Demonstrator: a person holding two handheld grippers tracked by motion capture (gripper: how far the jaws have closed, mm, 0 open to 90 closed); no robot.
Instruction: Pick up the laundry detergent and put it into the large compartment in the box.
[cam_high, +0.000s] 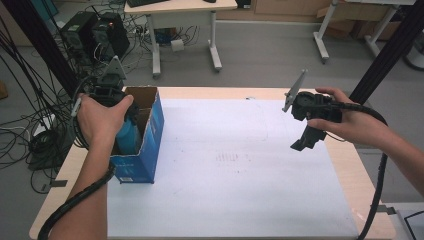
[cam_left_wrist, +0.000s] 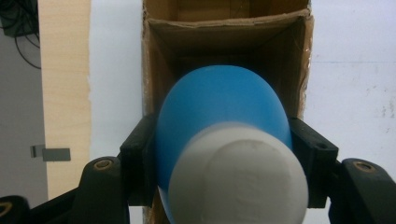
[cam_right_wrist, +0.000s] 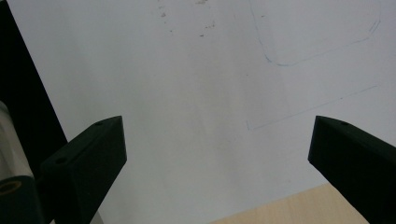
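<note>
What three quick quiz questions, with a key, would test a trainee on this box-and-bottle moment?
1. True or false: the right gripper holds something.
2. What does the left gripper clamp?
3. Where is the bottle's lower end: A) on the white sheet, B) inside the open cardboard box, C) on the floor?

Key:
1. False; its jaws stand open above the white sheet.
2. A blue bottle with a white cap.
3. B.

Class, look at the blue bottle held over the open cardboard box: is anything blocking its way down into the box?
Nothing visible blocks it. The left gripper clamps the blue bottle directly above the box, whose top is open. The part of the interior that shows below the bottle looks empty.
</note>
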